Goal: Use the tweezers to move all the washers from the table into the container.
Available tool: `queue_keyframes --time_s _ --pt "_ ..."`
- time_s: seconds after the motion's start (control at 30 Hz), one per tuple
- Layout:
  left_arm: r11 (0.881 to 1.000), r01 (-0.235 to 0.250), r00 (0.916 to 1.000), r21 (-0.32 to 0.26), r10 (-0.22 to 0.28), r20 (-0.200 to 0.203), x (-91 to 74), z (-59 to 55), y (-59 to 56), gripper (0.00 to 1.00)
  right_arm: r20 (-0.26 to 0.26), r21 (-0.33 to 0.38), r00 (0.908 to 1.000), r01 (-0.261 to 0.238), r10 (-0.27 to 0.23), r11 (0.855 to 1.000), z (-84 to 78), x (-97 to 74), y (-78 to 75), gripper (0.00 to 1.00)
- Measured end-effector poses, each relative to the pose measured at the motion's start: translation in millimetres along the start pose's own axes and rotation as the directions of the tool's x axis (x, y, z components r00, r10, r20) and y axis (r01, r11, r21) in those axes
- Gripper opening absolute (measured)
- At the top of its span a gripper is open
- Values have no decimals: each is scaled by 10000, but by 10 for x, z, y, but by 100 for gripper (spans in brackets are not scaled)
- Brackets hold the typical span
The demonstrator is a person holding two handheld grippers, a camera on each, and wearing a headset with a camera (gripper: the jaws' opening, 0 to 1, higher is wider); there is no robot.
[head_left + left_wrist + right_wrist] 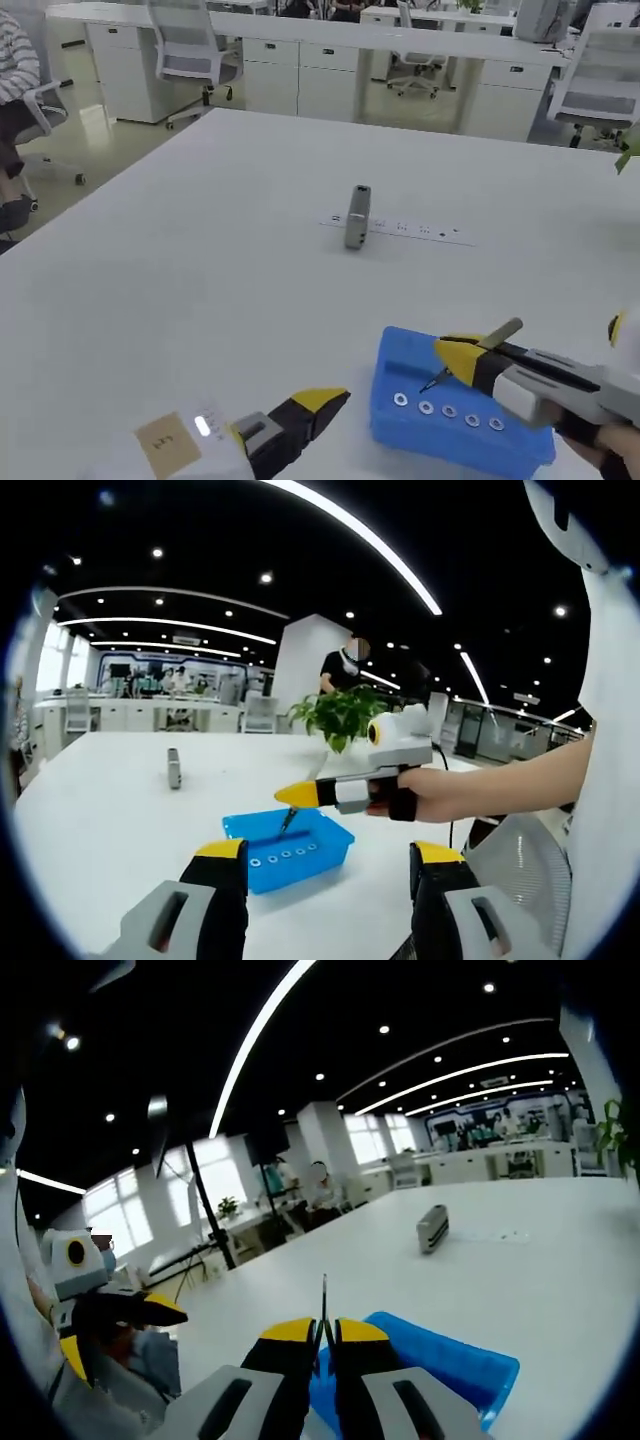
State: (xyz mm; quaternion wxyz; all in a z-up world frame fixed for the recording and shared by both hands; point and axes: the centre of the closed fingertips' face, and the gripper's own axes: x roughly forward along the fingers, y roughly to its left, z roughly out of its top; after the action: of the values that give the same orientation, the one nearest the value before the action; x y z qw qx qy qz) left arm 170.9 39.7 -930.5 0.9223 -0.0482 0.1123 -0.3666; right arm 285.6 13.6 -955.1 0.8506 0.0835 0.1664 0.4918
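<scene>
We see the right claw [323, 1334] clamped on the tweezers [323, 1305]. Its two yellow-tipped jaws press together around the thin metal shaft, which sticks out ahead of them. In the head view the tweezers slant down from this claw into the blue container [450, 442], and the dark tip ends close over the row of washers [449, 411]. We cannot tell whether the tip touches one.

The container lies directly beneath and just ahead of the right claw, flat on the white worktop [200, 280]. Five washers lie on its floor in a line that runs from below the tweezers' tip back under the claw's body. A hand [425, 792] grips the right claw behind its jaws.

The left claw [330, 852] hangs with its jaws wide apart and nothing between them. The container sits ahead of it, framed in the gap between the two jaws, and the right claw reaches in above that container from the far side. In the head view the left claw's yellow tip is near the container's closer end but apart from it.

Far beyond both claws, well apart from the container, a small grey device [357, 215] stands on the worktop with a thin white strip [410, 229] beside it. A potted plant [340, 716] shows past the right claw.
</scene>
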Motion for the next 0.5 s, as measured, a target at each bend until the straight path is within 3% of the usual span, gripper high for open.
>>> queue_keyframes --time_s 0.17,0.23,0.27,0.5 --pt "9998 141 9995 -141 -145 -292 10 -55 -12 62 226 208 9997 79 -84 9998 -50 -127 71 3" --pt "9986 374 9988 -374 -385 -303 15 -56 -44 61 395 737 9992 72 -102 9973 -89 -170 99 4" --pt "9944 698 9968 -793 -726 -324 16 -65 -95 59 447 966 9990 -3 -41 9953 -110 -185 122 4" --pt "9715 1350 9882 -1947 -1464 -454 19 -96 -125 46 -211 1111 9990 -372 398 9931 -455 -255 297 3"
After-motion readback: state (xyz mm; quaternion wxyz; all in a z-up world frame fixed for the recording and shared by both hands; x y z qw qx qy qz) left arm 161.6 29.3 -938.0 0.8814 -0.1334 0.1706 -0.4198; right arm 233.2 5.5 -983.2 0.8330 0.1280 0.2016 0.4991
